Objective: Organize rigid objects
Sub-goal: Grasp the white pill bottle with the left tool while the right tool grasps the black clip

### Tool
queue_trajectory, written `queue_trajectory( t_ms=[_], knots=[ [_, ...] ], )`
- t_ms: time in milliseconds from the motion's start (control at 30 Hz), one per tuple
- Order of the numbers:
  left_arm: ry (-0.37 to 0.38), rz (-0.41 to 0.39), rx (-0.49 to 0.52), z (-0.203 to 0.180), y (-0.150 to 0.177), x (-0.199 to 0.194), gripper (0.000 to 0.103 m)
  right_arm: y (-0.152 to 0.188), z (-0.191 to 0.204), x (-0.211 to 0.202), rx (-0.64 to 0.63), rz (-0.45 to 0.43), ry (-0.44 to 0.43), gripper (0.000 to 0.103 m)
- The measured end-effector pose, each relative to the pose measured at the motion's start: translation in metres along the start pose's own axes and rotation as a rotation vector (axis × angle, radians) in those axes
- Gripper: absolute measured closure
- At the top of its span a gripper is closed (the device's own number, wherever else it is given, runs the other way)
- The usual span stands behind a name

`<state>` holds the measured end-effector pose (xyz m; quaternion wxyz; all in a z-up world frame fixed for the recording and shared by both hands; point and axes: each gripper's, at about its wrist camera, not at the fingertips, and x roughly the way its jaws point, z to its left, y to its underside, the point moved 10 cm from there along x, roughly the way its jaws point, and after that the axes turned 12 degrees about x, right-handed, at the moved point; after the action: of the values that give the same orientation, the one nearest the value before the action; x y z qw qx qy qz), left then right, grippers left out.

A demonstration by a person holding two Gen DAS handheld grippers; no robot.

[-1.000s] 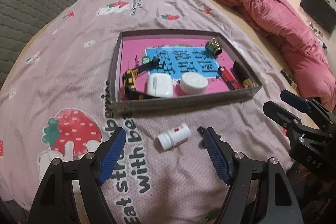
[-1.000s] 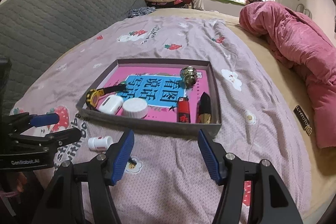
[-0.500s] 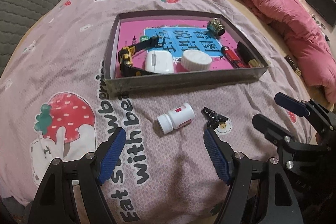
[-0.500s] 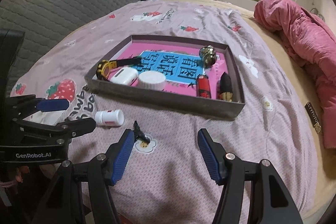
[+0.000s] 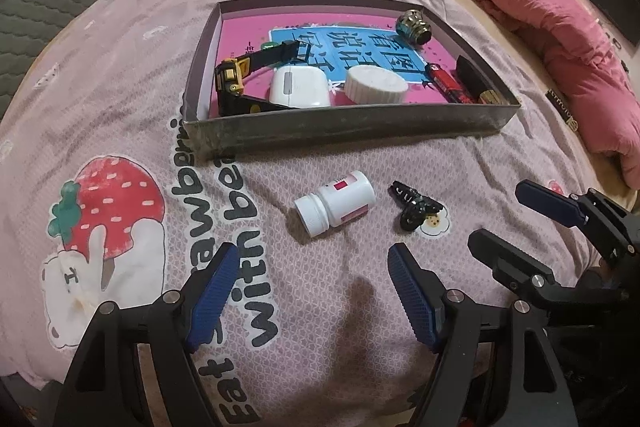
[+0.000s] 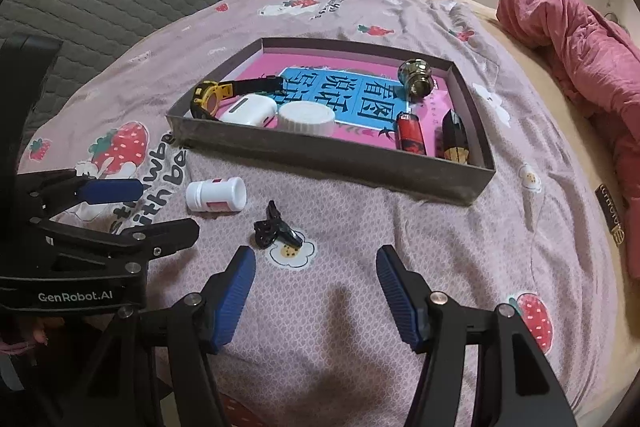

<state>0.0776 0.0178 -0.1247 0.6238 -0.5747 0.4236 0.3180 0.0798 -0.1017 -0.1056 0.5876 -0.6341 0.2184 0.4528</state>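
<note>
White pill bottle (image 5: 335,203) lying on its side on the strawberry-print bedspread (image 5: 120,131), just in front of the shallow grey box (image 5: 352,131); black hair clip (image 5: 416,207) just beside it. Box contents: watch (image 5: 232,77), white earbud case (image 5: 299,87), white lid (image 5: 376,85), lighter (image 5: 446,83). Left gripper (image 5: 310,291) above the bedspread near the bottle, jaws open, empty. Right gripper (image 6: 316,287) near the clip, jaws likewise open, empty.

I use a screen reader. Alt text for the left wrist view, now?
The open left gripper hovers over a white pill bottle and black hair clip lying on a strawberry-print bedspread, before a shallow box of small items.
</note>
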Motion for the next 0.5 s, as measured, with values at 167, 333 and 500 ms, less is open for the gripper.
queue_trajectory(
  t_ms=[167,333,500],
  knots=[
    [0.011,0.005,-0.021,0.002,0.001,0.004,0.025,0.003,0.004,0.004,-0.015,0.010,-0.004,0.041],
    [0.026,0.004,-0.062,0.005,-0.002,0.008,0.025,0.005,0.005,0.007,-0.014,0.018,-0.003,0.041],
    [0.039,0.012,-0.096,0.003,-0.007,0.014,0.025,0.007,0.004,0.011,-0.017,0.020,0.001,0.041]
  ],
)
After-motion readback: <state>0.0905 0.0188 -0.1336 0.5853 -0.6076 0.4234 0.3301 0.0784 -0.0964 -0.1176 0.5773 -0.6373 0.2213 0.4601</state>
